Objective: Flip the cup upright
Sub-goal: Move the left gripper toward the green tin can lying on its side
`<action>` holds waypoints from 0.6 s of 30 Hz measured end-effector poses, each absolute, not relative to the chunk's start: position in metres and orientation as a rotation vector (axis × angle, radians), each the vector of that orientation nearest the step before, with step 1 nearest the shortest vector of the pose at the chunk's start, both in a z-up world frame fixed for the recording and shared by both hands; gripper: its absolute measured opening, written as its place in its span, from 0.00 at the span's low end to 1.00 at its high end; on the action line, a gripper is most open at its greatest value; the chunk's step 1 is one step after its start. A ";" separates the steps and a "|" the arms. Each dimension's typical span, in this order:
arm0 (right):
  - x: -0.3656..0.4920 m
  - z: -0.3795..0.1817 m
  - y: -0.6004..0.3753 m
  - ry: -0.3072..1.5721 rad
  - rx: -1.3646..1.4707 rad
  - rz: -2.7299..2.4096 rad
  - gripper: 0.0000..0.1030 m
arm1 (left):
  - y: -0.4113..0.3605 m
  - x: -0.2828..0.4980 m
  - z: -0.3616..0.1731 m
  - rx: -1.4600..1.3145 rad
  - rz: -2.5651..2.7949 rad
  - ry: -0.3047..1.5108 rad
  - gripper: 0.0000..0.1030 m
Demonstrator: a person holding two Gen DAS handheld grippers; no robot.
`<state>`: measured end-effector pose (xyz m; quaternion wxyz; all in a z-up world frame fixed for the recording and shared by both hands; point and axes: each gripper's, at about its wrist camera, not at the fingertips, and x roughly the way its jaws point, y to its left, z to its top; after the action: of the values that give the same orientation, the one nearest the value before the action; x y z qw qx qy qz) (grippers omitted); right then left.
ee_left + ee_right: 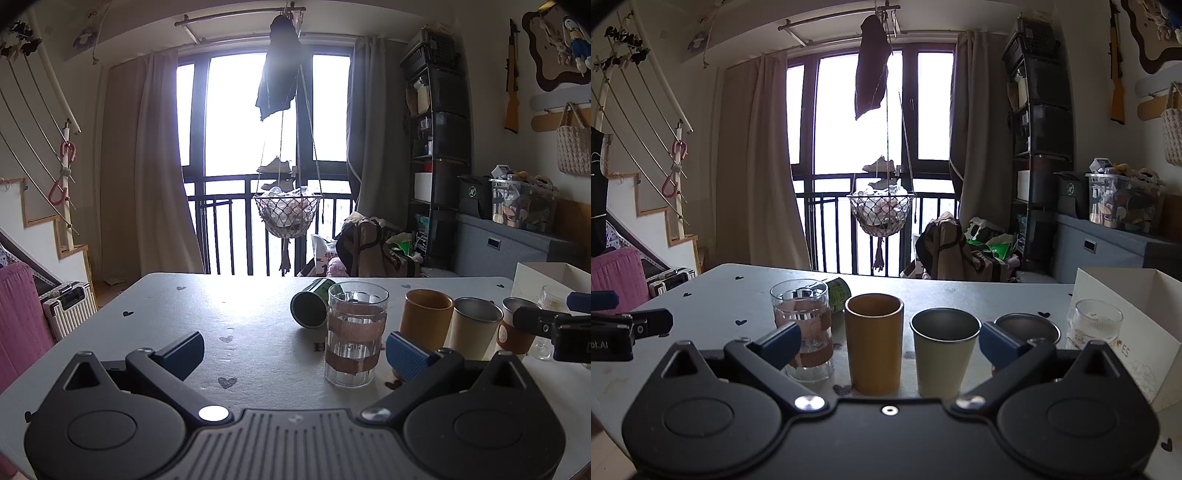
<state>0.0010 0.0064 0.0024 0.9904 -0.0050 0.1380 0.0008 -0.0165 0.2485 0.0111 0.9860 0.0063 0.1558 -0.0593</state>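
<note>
A dark green cup [312, 303] lies on its side on the table, behind the taped clear glass [355, 336]; in the right wrist view only its green side [837, 290] shows behind that glass [805, 332]. A row of upright cups stands to the right: ochre [874, 343], cream [943, 356], a steel one with a brown sleeve [1027, 330] and a stemmed glass [1093, 325]. My left gripper [295, 350] is open and empty, in front of the glass. My right gripper [890, 341] is open and empty, its fingers flanking the ochre and cream cups from the near side.
The grey table [236, 321] has heart marks. A white paper bag [1126, 314] stands at the table's right end. The right gripper's tip [554, 325] shows at the right of the left wrist view. A window, chair with clothes and shelves lie beyond.
</note>
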 end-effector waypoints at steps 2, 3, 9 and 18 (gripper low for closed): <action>0.002 0.002 0.008 0.275 -0.011 0.005 1.00 | 0.249 -0.016 0.011 0.012 -0.117 0.313 1.00; 0.002 0.002 0.008 0.275 -0.011 0.005 1.00 | 0.250 -0.015 0.011 0.011 -0.117 0.314 1.00; 0.002 0.002 0.006 0.270 -0.010 0.014 1.00 | 0.249 -0.013 0.012 0.012 -0.115 0.317 1.00; 0.010 -0.001 -0.001 0.269 0.006 0.024 1.00 | 0.250 0.008 0.005 0.008 -0.114 0.338 1.00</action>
<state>0.0103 -0.0014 -0.0012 0.9909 0.0032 0.1341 0.0118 0.0082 0.2500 0.0048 0.9841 0.0041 0.1683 -0.0567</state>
